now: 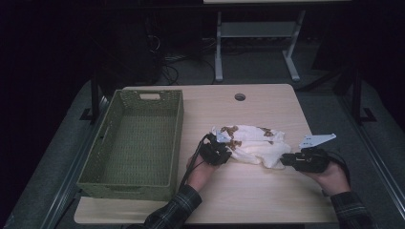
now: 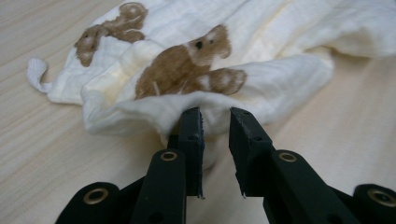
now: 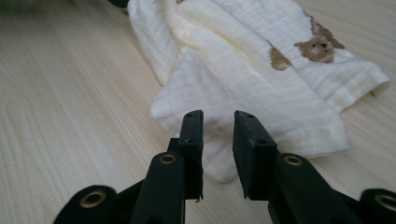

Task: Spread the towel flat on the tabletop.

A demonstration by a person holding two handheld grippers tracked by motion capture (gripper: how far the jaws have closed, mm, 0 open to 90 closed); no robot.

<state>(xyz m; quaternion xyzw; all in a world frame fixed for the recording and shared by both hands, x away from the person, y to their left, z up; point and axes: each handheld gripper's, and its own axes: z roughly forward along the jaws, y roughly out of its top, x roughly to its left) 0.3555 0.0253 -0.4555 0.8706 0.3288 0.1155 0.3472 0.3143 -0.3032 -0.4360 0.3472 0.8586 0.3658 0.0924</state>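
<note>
The cloth [image 1: 250, 144] lies crumpled on the wooden table [image 1: 248, 195], to the right of the basket [image 1: 138, 143] and between the two grippers. It is a soft cream fabric with a fine woven grid, printed with brown bears; in the left gripper view one bear shows clearly on a raised fold, and another lies farther back near a small knotted corner. How many layers are bunched underneath cannot be made out, and the far side of the cloth is cut off at the top edge of both gripper views.

The left gripper [image 2: 215, 126] sits at the cloth's left end. Its black jaws stand a little apart, with a puffed fold of fabric rising just past the tips; the pads do not press on it. Part of that fold is hidden behind the left jaw. The right gripper [image 3: 218, 128] is at the cloth's right end, its jaws likewise slightly spread, over a flat hemmed corner that lies on the table, not pinched.

From above, both hands are partly covered by the dark grippers and plaid sleeves [image 1: 181, 205], and the jaw tips are too small and dim to read. The basket is a green woven rectangle with cut handles, its near wall hiding part of its floor. The room beyond the table is dark.
</note>
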